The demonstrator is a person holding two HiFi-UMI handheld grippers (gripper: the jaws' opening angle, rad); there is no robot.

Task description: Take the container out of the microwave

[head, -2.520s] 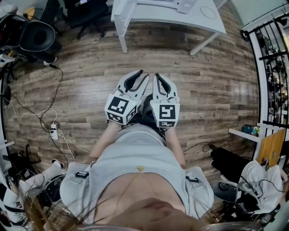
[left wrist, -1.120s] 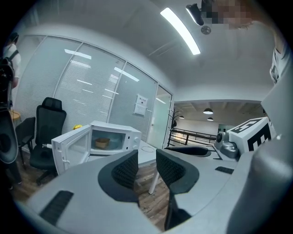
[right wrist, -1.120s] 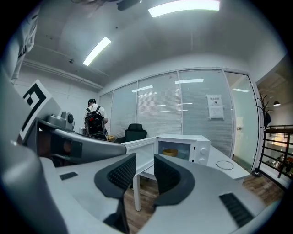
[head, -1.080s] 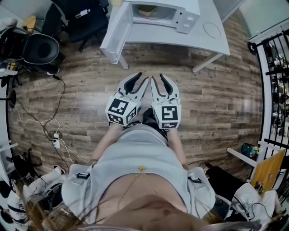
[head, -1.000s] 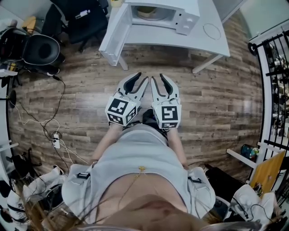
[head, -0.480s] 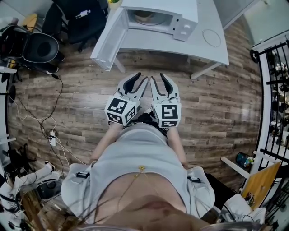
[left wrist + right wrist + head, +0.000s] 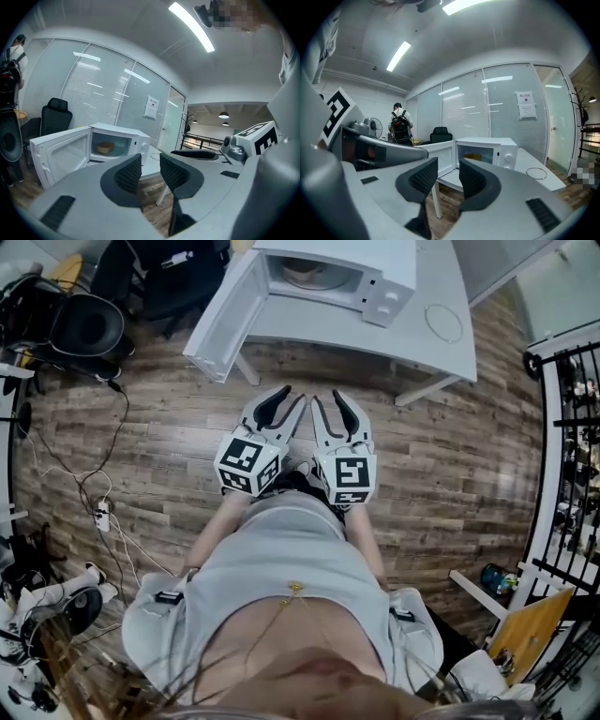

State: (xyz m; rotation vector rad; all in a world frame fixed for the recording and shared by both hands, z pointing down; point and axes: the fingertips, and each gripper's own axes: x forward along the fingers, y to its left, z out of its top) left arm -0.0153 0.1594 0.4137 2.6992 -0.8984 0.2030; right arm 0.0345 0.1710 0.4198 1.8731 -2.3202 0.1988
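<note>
wood-plank flooring (image 7: 169, 437) fills the head view, with a white table (image 7: 427, 343) at 12 o'clock; the container (image 7: 305, 273), a tan bowl, sits inside the white microwave (image 7: 352, 249) on that table, and it also shows deep in the cavity in the left gripper view (image 7: 105, 147) and the right gripper view (image 7: 474, 157); the microwave door (image 7: 220, 320) hangs wide open toward 10 o'clock, past the table edge; a thin wire ring (image 7: 443, 322) lies on the tabletop at 3 o'clock from the microwave; the left gripper (image 7: 295, 395) and the right gripper (image 7: 328, 397) are held side by side over the floor at 6 o'clock from the microwave, well apart from it and pointing toward it; the left gripper's jaws (image 7: 150, 161) stand spread with only floor and table showing in the gap; the right gripper's jaws (image 7: 447, 164) are likewise spread on nothing; a black office chair (image 7: 84, 324) stands at 9 o'clock from the microwave, and a white power strip (image 7: 98, 517) with cables lies on the floor at 9 o'clock from the grippers; a black railing (image 7: 562, 427) runs along 3 o'clock; compared with two and a half seconds back, when only the table edge showed at 12 o'clock, the microwave and its open door have come into the head view and sit nearer the grippers, and the right jaws look wider.
</note>
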